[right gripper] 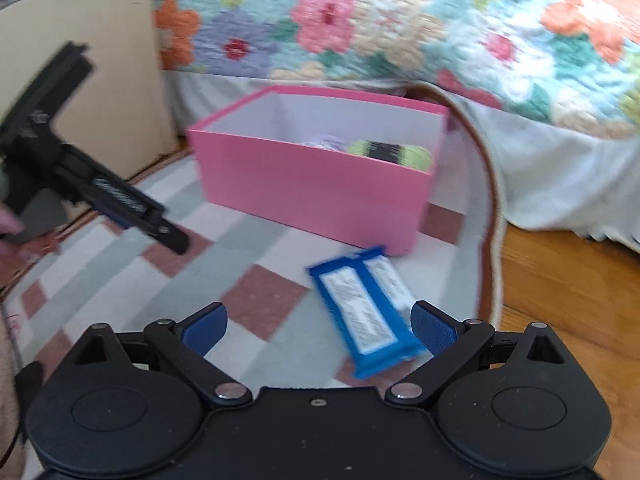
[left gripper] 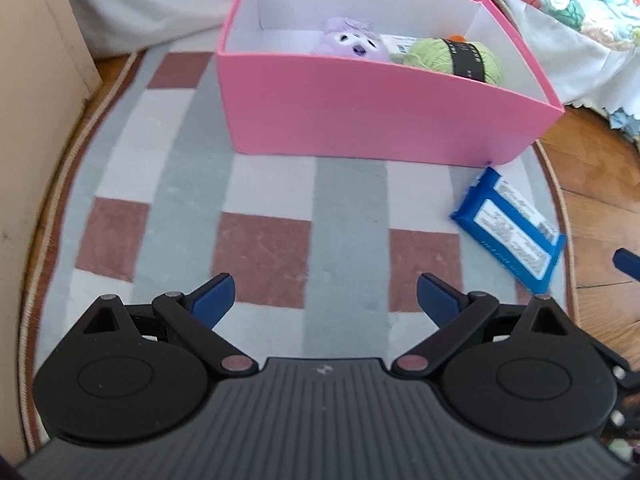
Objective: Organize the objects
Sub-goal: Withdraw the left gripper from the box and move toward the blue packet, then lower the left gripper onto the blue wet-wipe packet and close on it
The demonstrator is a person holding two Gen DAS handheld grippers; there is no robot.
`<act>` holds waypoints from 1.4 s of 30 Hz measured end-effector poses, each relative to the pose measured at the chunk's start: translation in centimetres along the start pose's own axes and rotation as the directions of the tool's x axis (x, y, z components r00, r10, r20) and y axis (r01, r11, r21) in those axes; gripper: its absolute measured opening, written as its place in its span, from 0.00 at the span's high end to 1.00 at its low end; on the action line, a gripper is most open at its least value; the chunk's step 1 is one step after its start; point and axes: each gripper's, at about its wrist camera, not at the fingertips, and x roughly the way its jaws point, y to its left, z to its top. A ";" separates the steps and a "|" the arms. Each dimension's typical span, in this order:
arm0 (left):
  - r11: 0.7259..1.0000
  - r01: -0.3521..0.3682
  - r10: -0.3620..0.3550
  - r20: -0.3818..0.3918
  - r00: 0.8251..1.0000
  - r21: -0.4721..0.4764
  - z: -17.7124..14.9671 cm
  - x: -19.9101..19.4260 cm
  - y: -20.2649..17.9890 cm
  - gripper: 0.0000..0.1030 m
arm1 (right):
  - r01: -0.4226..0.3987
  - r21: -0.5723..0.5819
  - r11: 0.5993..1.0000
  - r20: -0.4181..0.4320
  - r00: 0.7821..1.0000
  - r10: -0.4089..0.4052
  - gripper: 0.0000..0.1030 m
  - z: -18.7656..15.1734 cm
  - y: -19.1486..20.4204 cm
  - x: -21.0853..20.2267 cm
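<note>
Left wrist view showed the left gripper (left gripper: 324, 298) spread apart and empty above the checked rug (left gripper: 272, 256). Ahead stood the pink box (left gripper: 360, 120), holding a purple plush toy (left gripper: 352, 40) and a ball of green yarn (left gripper: 456, 56). A blue packet (right gripper: 364, 312) lay on the rug just beside the box, partly between the right gripper's (right gripper: 320, 326) parted, empty fingers.
</note>
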 end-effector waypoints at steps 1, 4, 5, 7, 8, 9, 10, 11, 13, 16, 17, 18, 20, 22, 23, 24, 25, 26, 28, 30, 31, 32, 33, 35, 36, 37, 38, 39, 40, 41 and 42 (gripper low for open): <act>1.000 0.009 -0.009 -0.005 1.000 -0.005 0.0 0.1 -0.1 0.04 | 0.024 -0.014 1.000 0.004 1.000 -0.024 0.03 -0.2 0.0 0.0; 1.000 0.026 -0.026 -0.005 1.000 0.004 -0.3 0.3 -0.8 0.04 | 0.055 -0.056 0.997 0.034 0.998 -0.054 0.03 -0.7 0.0 0.0; 1.000 0.028 -0.028 -0.005 1.000 0.011 -0.3 0.4 -1.1 0.04 | 0.058 -0.062 0.996 0.039 0.998 -0.056 0.03 -0.8 0.0 0.0; 0.999 0.027 -0.027 0.002 1.000 0.024 -0.3 0.5 -1.6 0.04 | 0.067 -0.047 0.997 0.049 0.997 -0.065 0.03 -1.0 -0.2 0.0; 0.999 0.029 -0.030 0.007 1.000 0.029 -0.2 0.6 -1.8 0.04 | 0.073 -0.027 0.997 0.051 0.996 -0.071 0.03 -1.1 -0.5 0.1; 0.999 0.033 -0.034 0.011 0.999 0.033 -0.1 0.6 -2.1 0.04 | 0.071 0.003 0.997 0.042 0.997 -0.072 0.03 -1.1 -0.8 0.2; 0.999 0.037 -0.038 0.015 0.999 0.040 0.1 0.7 -2.4 0.04 | 0.064 0.032 0.997 0.029 0.997 -0.065 0.03 -1.2 -1.0 0.5; 0.998 0.039 -0.040 0.018 0.999 0.047 0.3 0.7 -2.7 0.04 | 0.053 0.067 0.996 0.005 0.999 -0.054 0.03 -1.2 -1.4 0.8; 0.997 0.053 -0.055 0.026 0.998 0.064 0.7 0.8 -3.4 0.04 | 0.038 0.123 0.992 -0.044 0.998 -0.032 0.03 -1.3 -2.1 1.5; 0.992 0.101 -0.103 0.014 0.995 0.077 1.3 0.9 -4.5 0.06 | 0.003 0.194 0.981 -0.088 0.996 0.014 0.03 -1.7 -2.7 2.4; 0.989 0.118 -0.120 0.020 0.993 0.086 1.4 0.8 -4.9 0.06 | -0.001 0.214 0.977 -0.097 0.995 0.023 0.03 -1.7 -2.8 2.7; 0.986 0.133 -0.137 0.025 0.990 0.103 1.6 0.7 -5.4 0.06 | -0.001 0.239 0.971 -0.106 0.994 0.027 0.03 -1.8 -2.9 3.1; 0.978 0.153 -0.160 0.040 0.986 0.144 1.9 0.5 -6.5 0.06 | -0.001 0.298 0.954 -0.113 0.993 0.036 0.03 -2.3 -3.1 3.8; 0.970 0.173 -0.184 0.052 0.981 0.172 2.2 0.8 -7.5 0.06 | -0.022 0.350 0.936 -0.094 0.994 0.058 0.03 -2.7 -3.3 4.2; 0.966 0.186 -0.199 0.053 0.979 0.181 2.5 1.1 -7.8 0.06 | -0.029 0.364 0.931 -0.086 0.994 0.064 0.03 -2.8 -3.5 4.5; 0.962 0.198 -0.211 0.051 0.976 0.189 2.6 1.5 -8.1 0.07 | -0.032 0.371 0.928 -0.080 0.995 0.067 0.03 -2.9 -3.5 4.7; 0.958 0.207 -0.221 0.048 0.974 0.200 2.8 2.1 -8.5 0.08 | -0.041 0.374 0.926 -0.068 0.995 0.072 0.03 -3.0 -3.6 4.9; 0.954 0.211 -0.225 0.045 0.973 0.211 3.0 2.6 -8.8 0.08 | -0.049 0.378 0.924 -0.059 0.995 0.077 0.03 -3.1 -3.7 5.1; 0.949 0.199 -0.215 0.041 0.976 0.244 3.1 3.6 -9.6 0.21 | -0.061 0.392 0.918 -0.045 0.995 0.085 0.04 -3.2 -4.0 5.4; 0.945 0.188 -0.199 0.014 0.980 0.269 3.3 4.8 -10.1 0.38 | -0.059 0.414 0.908 -0.045 0.995 0.085 0.07 -3.3 -4.5 5.8; 0.943 0.196 -0.205 0.006 0.979 0.267 3.3 5.1 -10.1 0.39 | -0.055 0.422 0.905 -0.048 0.995 0.082 0.09 -3.3 -4.8 6.0; 0.941 0.202 -0.212 0.006 0.977 0.269 3.3 5.4 -10.2 0.39 | -0.054 0.431 0.901 -0.043 0.996 0.080 0.10 -3.3 -5.1 6.1; 0.939 0.201 -0.213 0.013 0.977 0.280 3.3 5.7 -10.4 0.39 | -0.057 0.441 0.896 -0.033 0.996 0.080 0.12 -3.5 -5.3 6.1; 0.937 0.177 -0.197 0.040 0.980 0.301 3.3 6.1 -10.8 0.39 | -0.062 0.450 0.891 -0.024 0.996 0.082 0.17 -3.7 -5.7 6.2; 0.936 0.170 -0.194 0.049 0.980 0.307 3.4 6.3 -10.9 0.39 | -0.069 0.453 0.889 -0.020 0.996 0.087 0.20 -3.7 -5.8 6.2; 0.937 0.165 -0.193 0.060 0.979 0.308 3.5 6.6 -10.9 0.39 | -0.078 0.457 0.886 -0.013 0.995 0.094 0.21 -3.8 -6.0 6.3; 0.938 0.158 -0.189 0.072 0.979 0.307 3.6 6.9 -11.0 0.39 | -0.083 0.461 0.884 -0.010 0.995 0.099 0.23 -3.8 -6.1 6.3; 0.940 0.151 -0.183 0.078 0.980 0.305 3.8 7.2 -10.9 0.39 | -0.083 0.467 0.880 -0.009 0.995 0.099 0.25 -3.9 -6.2 6.4; 0.941 0.148 -0.179 0.076 0.981 0.304 3.9 7.6 -10.9 0.39 | -0.081 0.474 0.877 -0.010 0.995 0.097 0.26 -3.9 -6.4 6.4; 0.943 0.151 -0.178 0.064 0.982 0.295 4.0 7.9 -10.8 0.41 | -0.077 0.480 0.874 -0.015 0.995 0.096 0.30 -3.9 -6.5 6.5; 0.944 0.171 -0.190 0.041 0.981 0.281 4.0 8.2 -10.7 0.43 | -0.072 0.487 0.870 -0.021 0.995 0.095 0.34 -4.0 -6.7 6.6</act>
